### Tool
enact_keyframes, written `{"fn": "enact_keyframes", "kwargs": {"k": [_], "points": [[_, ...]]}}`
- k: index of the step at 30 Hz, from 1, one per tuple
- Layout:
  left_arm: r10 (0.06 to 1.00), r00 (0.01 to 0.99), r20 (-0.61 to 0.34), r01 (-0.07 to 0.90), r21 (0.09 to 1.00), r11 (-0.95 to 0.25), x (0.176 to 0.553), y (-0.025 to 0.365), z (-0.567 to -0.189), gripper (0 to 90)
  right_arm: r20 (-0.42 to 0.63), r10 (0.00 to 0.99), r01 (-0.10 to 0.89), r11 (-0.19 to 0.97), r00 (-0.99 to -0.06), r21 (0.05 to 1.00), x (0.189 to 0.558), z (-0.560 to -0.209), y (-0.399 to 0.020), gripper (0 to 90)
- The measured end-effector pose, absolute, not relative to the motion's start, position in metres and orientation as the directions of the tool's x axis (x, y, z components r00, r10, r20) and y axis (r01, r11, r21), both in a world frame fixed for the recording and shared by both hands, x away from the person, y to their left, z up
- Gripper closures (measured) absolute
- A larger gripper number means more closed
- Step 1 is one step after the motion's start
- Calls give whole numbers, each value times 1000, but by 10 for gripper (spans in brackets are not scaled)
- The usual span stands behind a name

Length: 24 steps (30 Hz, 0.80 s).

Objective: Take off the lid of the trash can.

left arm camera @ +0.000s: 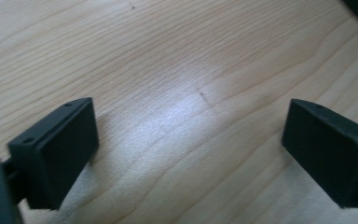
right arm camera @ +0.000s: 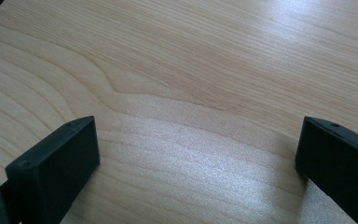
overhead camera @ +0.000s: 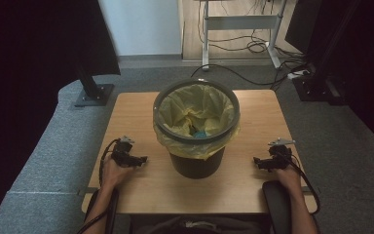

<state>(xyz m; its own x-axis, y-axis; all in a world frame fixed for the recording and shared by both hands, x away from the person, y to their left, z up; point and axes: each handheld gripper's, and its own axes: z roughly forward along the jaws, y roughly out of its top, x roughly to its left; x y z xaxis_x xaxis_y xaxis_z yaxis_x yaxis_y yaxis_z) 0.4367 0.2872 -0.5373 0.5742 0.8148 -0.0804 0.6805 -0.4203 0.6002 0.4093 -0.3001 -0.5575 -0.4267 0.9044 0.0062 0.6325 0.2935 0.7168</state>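
Note:
A dark waste bin point(overhead camera: 196, 163) lined with a yellow bag point(overhead camera: 195, 111) stands in the middle of the wooden table point(overhead camera: 136, 117); something blue point(overhead camera: 199, 133) lies at the bottom of the bag. My left gripper point(overhead camera: 141, 160) rests on the table to the bin's left, pointing at it, jaws wide open over bare wood point(left arm camera: 186, 121). My right gripper point(overhead camera: 257, 161) rests to the bin's right, also pointing inward, jaws wide open with only table point(right arm camera: 196, 140) between them. Neither holds anything.
The table is small, with grey carpet floor point(overhead camera: 48, 146) around it. A dark stand base point(overhead camera: 93, 93) sits off the far left corner, a desk frame point(overhead camera: 241, 29) with cables behind, and dark equipment point(overhead camera: 321, 83) at the far right.

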Motion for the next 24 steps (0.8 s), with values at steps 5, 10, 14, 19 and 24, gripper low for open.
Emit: {"fn": "enact_keyframes", "kwargs": {"k": [5, 10, 14, 19, 24], "points": [[814, 569, -119, 701, 588, -404, 439, 287, -532, 30, 5, 904, 632, 295, -427, 717, 409, -557, -300, 0], [809, 575, -125, 691, 603, -398, 440, 283, -518, 21, 4, 902, 631, 299, -431, 716, 409, -557, -300, 0], [804, 585, -111, 676, 615, -406, 442, 281, -504, 21, 5, 901, 630, 300, -435, 716, 408, -557, -299, 0], [796, 593, -118, 668, 623, -406, 443, 279, -488, 23, 5, 900, 629, 301, -437, 717, 408, -557, -299, 0], [788, 605, -114, 661, 624, -418, 444, 277, -474, 13, 6, 898, 629, 303, -439, 716, 408, -557, -299, 0]]}}
